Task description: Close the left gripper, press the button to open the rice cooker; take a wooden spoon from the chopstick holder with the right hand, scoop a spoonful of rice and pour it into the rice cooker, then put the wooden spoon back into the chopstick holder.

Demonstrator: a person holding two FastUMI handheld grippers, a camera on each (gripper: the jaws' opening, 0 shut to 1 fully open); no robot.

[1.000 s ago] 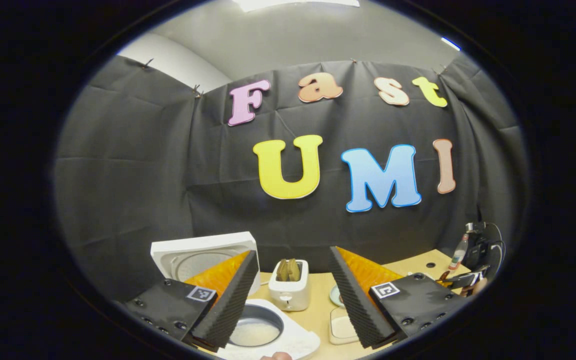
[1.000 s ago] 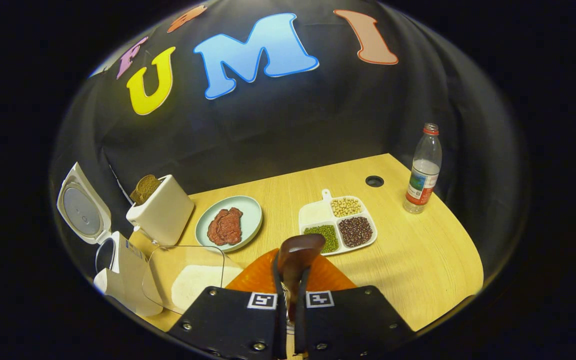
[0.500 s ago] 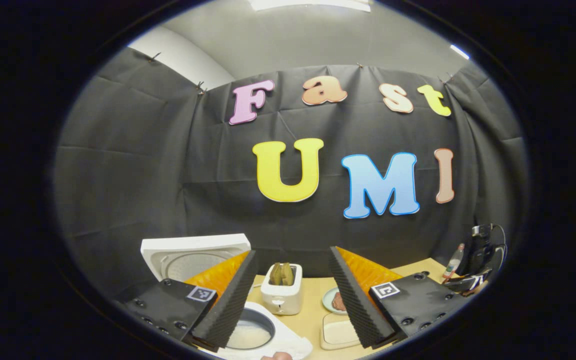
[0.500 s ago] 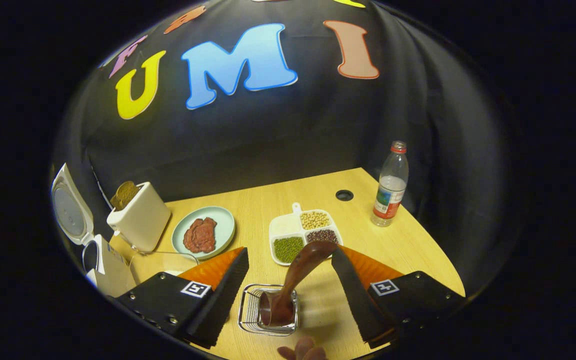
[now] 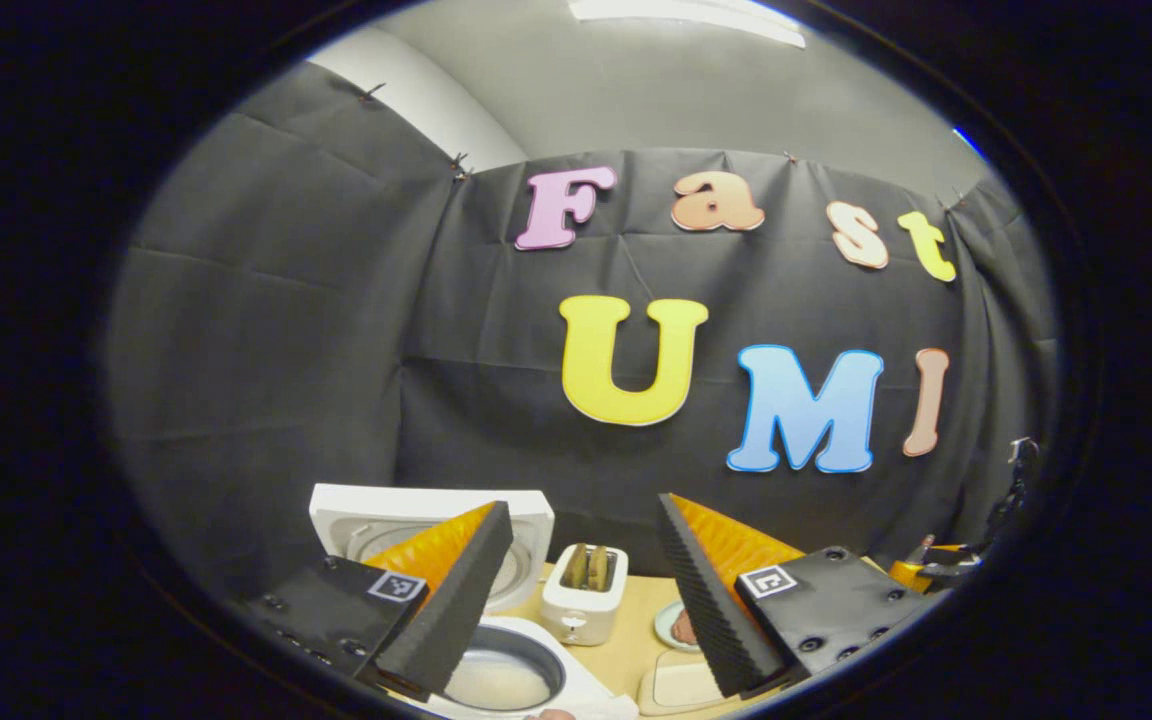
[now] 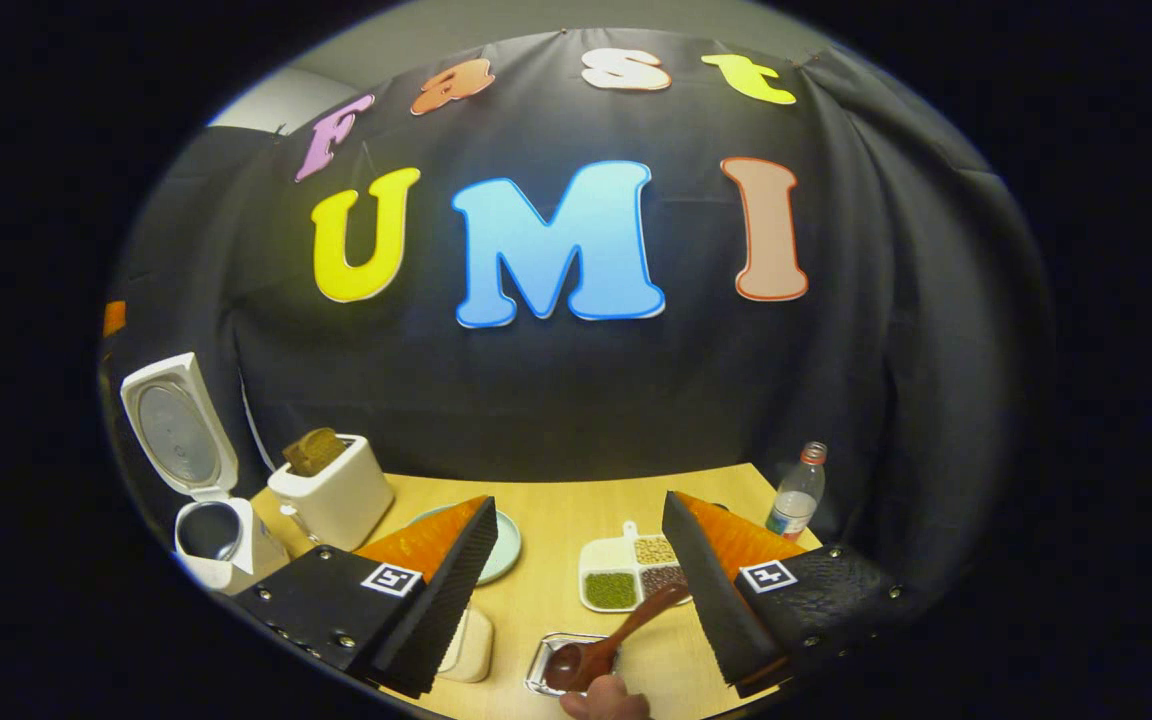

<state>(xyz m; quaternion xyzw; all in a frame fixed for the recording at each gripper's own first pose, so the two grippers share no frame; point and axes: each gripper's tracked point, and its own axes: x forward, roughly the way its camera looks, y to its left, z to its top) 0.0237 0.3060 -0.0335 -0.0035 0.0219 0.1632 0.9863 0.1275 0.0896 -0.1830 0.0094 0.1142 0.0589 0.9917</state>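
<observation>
The wooden spoon (image 6: 619, 637) leans in the wire chopstick holder (image 6: 539, 672) near the table's front edge, bowl end down. My right gripper (image 6: 578, 500) is open above it, and neither finger touches the spoon. The white rice cooker (image 6: 221, 545) stands at the left with its lid (image 6: 176, 432) raised. In the left gripper view the rice cooker (image 5: 521, 690) lies below my open left gripper (image 5: 584, 502), white rice showing in its pot and its lid (image 5: 431, 515) up behind my left finger.
A toaster (image 6: 333, 497) holding bread, a pale green plate (image 6: 506, 535), a divided tray of beans (image 6: 626, 582) and a water bottle (image 6: 796, 497) stand on the wooden table (image 6: 561, 515). A rice container (image 6: 473, 645) sits by my left finger. A person's fingertip (image 6: 604, 700) shows at the bottom edge.
My right gripper was shut on the spoon, then opened and left it in the holder, and has since pulled up and back. The left gripper stayed open and tilted upward.
</observation>
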